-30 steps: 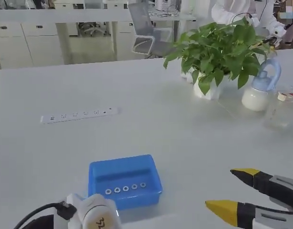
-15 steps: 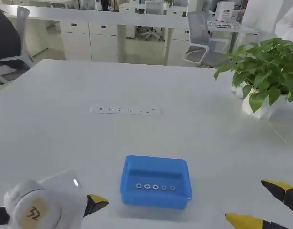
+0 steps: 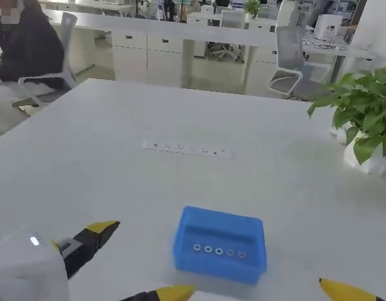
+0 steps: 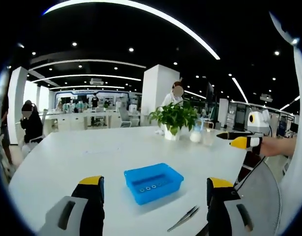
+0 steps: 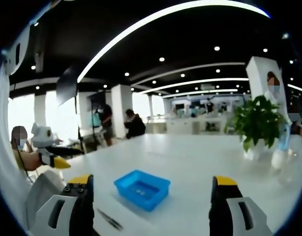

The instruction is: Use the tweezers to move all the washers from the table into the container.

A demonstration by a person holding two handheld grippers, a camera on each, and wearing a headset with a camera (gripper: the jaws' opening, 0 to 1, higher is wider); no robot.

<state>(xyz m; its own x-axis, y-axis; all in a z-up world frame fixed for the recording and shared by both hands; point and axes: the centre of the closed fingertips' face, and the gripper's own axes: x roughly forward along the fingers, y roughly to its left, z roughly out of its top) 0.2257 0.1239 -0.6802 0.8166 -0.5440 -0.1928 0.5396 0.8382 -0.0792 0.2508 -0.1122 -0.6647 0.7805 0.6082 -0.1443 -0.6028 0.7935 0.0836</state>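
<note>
A blue container (image 3: 221,244) sits on the white table (image 3: 117,182) with several washers (image 3: 218,251) in a row inside it. The container (image 4: 153,181) and its washers (image 4: 148,187) lie straight ahead in the left gripper view, with the tweezers (image 4: 184,219) flat on the table to their near right. My left gripper (image 3: 141,260) (image 4: 155,183) is open and holds nothing. In the right gripper view the container (image 5: 142,189) is ahead and the tweezers (image 5: 110,220) lie near left. My right gripper (image 5: 151,180) is open and holds nothing; one of its yellow fingertips (image 3: 343,290) shows at lower right.
A white power strip (image 3: 187,148) lies beyond the container. A potted plant (image 3: 368,119) stands at the table's right edge. Beyond the table are office chairs (image 3: 293,56), desks, and a seated person (image 3: 26,44) at far left.
The head camera has swung left, so the plant has slid to the right edge. The left gripper's jaws now reach into the lower left. The container and washers have not moved.
</note>
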